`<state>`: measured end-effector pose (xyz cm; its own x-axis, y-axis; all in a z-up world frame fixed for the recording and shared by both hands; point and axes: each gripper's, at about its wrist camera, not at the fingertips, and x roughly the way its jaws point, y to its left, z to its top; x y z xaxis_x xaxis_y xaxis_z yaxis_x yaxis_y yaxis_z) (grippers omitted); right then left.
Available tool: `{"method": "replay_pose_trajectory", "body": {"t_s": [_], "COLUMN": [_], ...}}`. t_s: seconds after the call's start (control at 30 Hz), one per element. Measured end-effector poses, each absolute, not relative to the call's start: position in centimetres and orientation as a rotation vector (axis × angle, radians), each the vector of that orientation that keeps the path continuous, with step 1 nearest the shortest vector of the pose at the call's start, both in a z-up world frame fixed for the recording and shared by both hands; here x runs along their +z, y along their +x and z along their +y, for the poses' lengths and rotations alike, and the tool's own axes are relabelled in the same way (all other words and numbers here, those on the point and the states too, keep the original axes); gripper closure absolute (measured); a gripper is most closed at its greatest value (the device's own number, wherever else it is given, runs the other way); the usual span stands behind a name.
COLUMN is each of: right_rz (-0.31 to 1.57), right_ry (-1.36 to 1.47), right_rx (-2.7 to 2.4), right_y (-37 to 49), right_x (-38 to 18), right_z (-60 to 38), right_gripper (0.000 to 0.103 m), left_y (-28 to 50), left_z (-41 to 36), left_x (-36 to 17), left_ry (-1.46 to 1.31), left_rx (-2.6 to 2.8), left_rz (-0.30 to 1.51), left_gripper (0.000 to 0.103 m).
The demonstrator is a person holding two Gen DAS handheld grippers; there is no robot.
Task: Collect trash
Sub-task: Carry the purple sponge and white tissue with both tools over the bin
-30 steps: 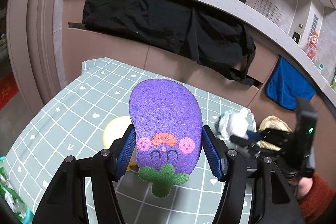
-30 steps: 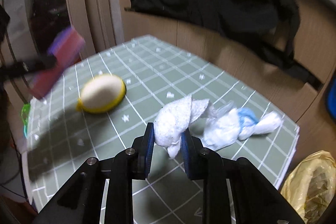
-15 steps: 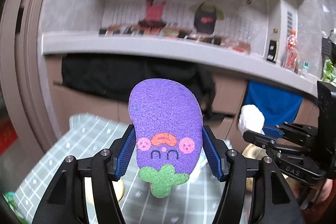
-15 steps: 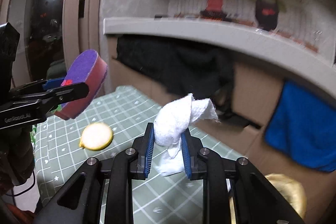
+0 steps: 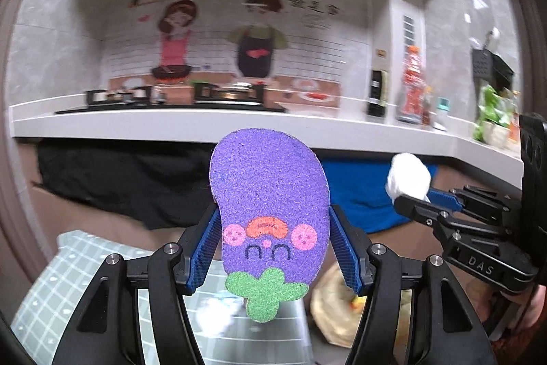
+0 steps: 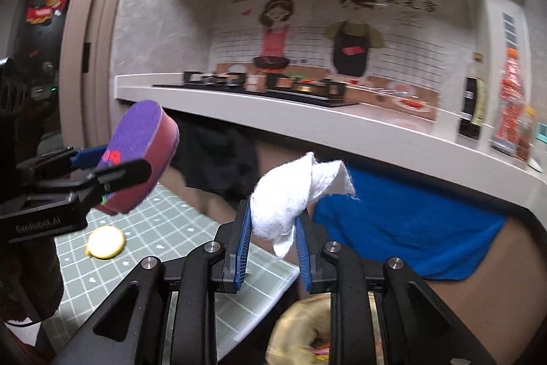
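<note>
Lifting both loads off the table since a second ago, the left gripper stands wide around the sponge and the right gripper pinches the tissue, probably bound for the yellow bag below.

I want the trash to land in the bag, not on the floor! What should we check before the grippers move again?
1. Left gripper clamps purple sponge: ok.
2. Right gripper pinches white tissue wad: ok.
3. Yellow bag below right gripper, mouth open: cannot tell, blurred.
4. Both loads lifted off green checked table: ok.
5. The two grippers apart, not touching: ok.
6. Table cleared: not ok, yellow-rimmed round thing remains.
</note>
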<state>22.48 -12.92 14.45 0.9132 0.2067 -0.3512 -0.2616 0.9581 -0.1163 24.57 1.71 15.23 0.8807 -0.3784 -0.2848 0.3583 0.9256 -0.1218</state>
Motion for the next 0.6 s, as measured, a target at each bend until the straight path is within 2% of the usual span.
{"method": "replay_pose_trajectory", "body": {"t_s": [0.27, 0.6], "right_rz": [0.345, 0.405], "right_ry": [-0.1, -0.004], "right_rx": [0.138, 0.061], "right_y": [20.9, 21.6], "right_x": [13.4, 9.4], "right_z": [-20.3, -27.4], "right_gripper": [0.081, 0.081], "left_y": [25.8, 29.4], "left_z": [-7.0, -14.6], "left_x": [13.6, 8.8], "left_ry": [-0.038, -0.023], "left_rx": [-0.504, -0.59], "left_rz": [0.354, 0.474], "left_gripper": [0.041, 0.04]}}
